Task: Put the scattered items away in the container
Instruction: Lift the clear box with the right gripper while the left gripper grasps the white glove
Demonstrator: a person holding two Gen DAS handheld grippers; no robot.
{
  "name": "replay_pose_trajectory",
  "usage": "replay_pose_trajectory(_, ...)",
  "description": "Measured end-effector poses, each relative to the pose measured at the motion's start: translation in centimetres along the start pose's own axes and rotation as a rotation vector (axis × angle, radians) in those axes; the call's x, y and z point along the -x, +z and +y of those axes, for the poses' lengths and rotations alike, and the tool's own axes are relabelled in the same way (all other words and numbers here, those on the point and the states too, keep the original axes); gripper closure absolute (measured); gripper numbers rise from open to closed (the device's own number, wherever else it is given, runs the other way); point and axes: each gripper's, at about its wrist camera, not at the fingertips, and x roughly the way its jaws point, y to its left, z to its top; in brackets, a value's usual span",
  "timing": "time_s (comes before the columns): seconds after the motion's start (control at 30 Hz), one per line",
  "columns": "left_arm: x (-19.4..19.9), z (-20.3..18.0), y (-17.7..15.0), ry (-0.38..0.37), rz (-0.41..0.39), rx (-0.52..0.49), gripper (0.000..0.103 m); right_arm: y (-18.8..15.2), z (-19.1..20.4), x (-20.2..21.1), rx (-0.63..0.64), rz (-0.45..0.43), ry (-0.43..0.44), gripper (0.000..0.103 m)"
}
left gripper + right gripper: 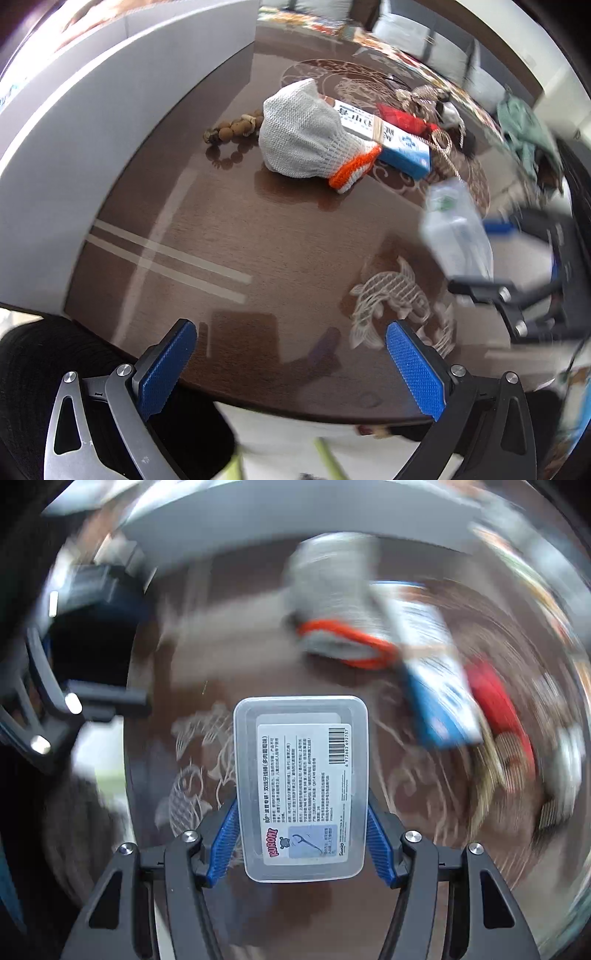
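Note:
My right gripper (301,834) is shut on a clear plastic floss-pick box (301,786) with a white label, held above the dark wooden table (229,236). The box also shows blurred in the left wrist view (456,232), with the right gripper behind it. My left gripper (291,365) is open and empty over the table's near edge. A grey knit glove with an orange cuff (306,136) lies mid-table on a blue and white carton (391,136). A string of brown beads (232,127) lies left of the glove. A large grey container (92,96) stands at the left.
A red packet (400,118), a gold cord and small metallic items (424,96) lie behind the carton. A green cloth (524,125) hangs at the far right. The right wrist view is heavily motion-blurred.

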Motion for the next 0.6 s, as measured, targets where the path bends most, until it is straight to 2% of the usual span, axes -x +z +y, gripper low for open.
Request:
replay_pose_trajectory(0.03, -0.1, -0.1, 0.7, -0.020, 0.003, 0.034, 0.000, -1.1, -0.6, 0.8, -0.088, -0.055, 0.011, 0.041)
replay_pose_trajectory(0.1, -0.4, -0.5, 2.5, -0.012, 0.003, 0.097, 0.000, -3.7, -1.4, 2.1, -0.261, -0.171, 0.023, 0.041)
replay_pose_trajectory(0.17, -1.0, -0.9, 5.0, 0.046, -0.014, 0.152, 0.000, -6.2, -1.1, 3.0, -0.377, -0.295, 0.048, 0.041)
replay_pose_trajectory(0.23, -1.9, -0.8, 7.0, 0.126, -0.008, 0.186, 0.000, -8.0, -0.6, 3.7, -0.450, -0.403, 0.092, 0.041)
replay_pose_trajectory(0.3, -2.5, -0.3, 8.5, 0.174, -0.020, 0.213, 0.000, -9.3, -0.5, 4.1, -0.507, -0.496, 0.144, 0.041)
replay_pose_trajectory(0.47, -3.7, 0.0, 10.8, 0.125, -0.036, 0.220, 0.000, -9.4, -0.1, 5.2, -0.492, -0.576, 0.183, 0.041)
replay_pose_trajectory(0.53, -4.5, -0.3, 11.3, 0.102, -0.021, 0.184, 0.000, -9.3, -0.4, 5.5, -0.487, -0.609, 0.199, 0.041)
replay_pose_trajectory(0.6, -4.9, -0.9, 11.5, 0.117, -0.018, 0.135, 0.000, -9.8, -0.8, 5.3, -0.508, -0.630, 0.218, 0.040)
